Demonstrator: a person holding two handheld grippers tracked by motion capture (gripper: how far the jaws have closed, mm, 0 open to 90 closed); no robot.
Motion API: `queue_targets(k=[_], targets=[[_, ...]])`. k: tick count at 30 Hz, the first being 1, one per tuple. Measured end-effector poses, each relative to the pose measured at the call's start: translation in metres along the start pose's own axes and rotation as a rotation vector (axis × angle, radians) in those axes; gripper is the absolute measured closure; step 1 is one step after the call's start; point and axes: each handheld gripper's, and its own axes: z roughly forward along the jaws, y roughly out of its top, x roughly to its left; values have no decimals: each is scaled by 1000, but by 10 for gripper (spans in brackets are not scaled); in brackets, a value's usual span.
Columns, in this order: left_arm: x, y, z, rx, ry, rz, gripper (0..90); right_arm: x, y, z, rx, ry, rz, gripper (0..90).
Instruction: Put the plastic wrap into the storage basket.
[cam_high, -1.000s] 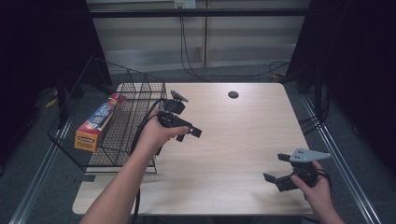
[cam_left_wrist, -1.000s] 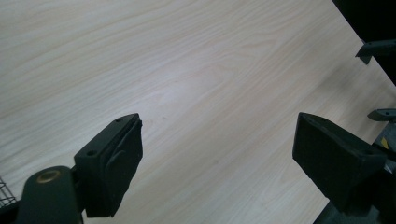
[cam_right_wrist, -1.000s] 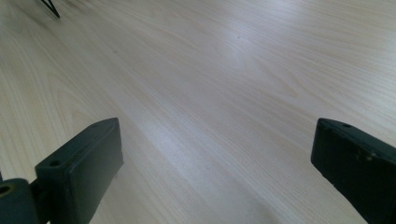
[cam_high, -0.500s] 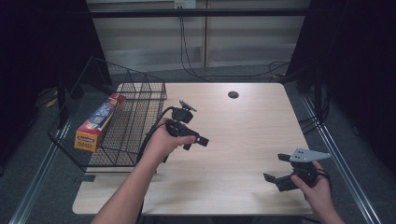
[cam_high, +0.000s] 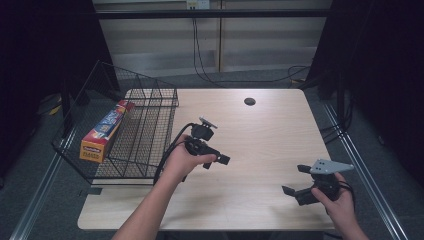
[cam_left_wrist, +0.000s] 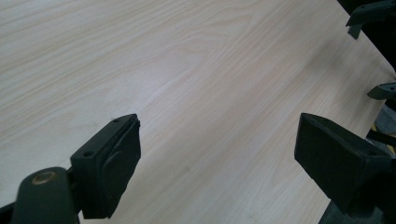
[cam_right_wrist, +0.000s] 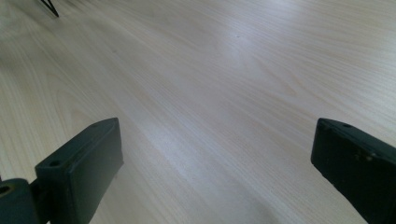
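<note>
Box (cam_high: 102, 131) of snacks lies in the wire basket (cam_high: 145, 145), off to the left of the left claw (cam_high: 216, 158), long side pointing away, nearer that wide-apart claw than the right claw (cam_high: 296, 181), also apart.

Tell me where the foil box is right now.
In the high view the foil box lies inside the wire basket at the table's left edge, against its far left wall, left of the left gripper.
</note>
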Motion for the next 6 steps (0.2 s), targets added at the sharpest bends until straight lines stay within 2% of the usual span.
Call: queue_targets(k=[5,6], targets=[[0,-5,6,-16,4,-8,146,0,-1,0,4,-3,4,20],[0,-6,7,-15,17,6,145,0,-1,0,4,-4,6,20]])
